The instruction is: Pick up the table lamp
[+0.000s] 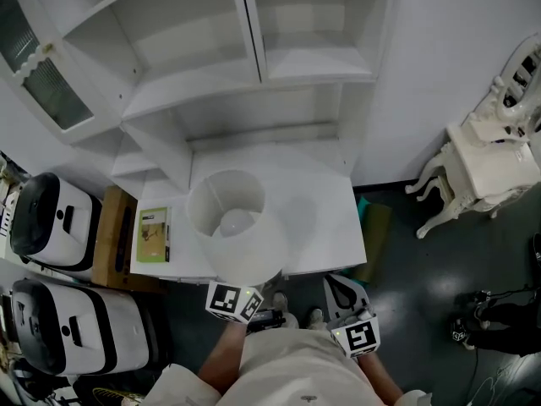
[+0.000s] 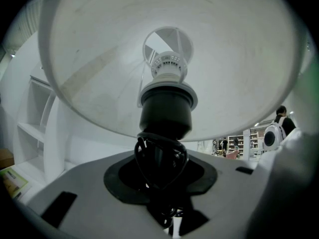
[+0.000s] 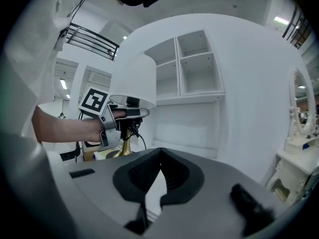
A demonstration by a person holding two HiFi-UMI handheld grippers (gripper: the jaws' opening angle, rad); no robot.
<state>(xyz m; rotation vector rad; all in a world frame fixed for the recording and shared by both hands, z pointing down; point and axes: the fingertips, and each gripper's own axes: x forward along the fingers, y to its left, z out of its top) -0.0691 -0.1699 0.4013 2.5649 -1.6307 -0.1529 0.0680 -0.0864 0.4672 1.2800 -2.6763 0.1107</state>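
Note:
The table lamp has a white drum shade [image 1: 232,227], a black socket [image 2: 167,113] and a brass stem [image 3: 123,146]. A black cord [image 2: 159,158] is wound round the stem just under the socket. My left gripper [image 2: 160,176] is shut on that stem below the shade and holds the lamp upright over the front of the white desk [image 1: 317,214]. In the right gripper view the left gripper [image 3: 117,121] shows beneath the shade [image 3: 134,81]. My right gripper [image 3: 159,176] hangs to the right of the lamp, jaws together, with nothing in them.
Behind the desk rises a white shelf unit [image 1: 287,62] with open compartments. A green booklet [image 1: 154,233] lies at the desk's left end beside a wooden stand [image 1: 112,239]. Two white hard cases [image 1: 51,218] stand at the left, and a white ornate stool [image 1: 486,163] at the right.

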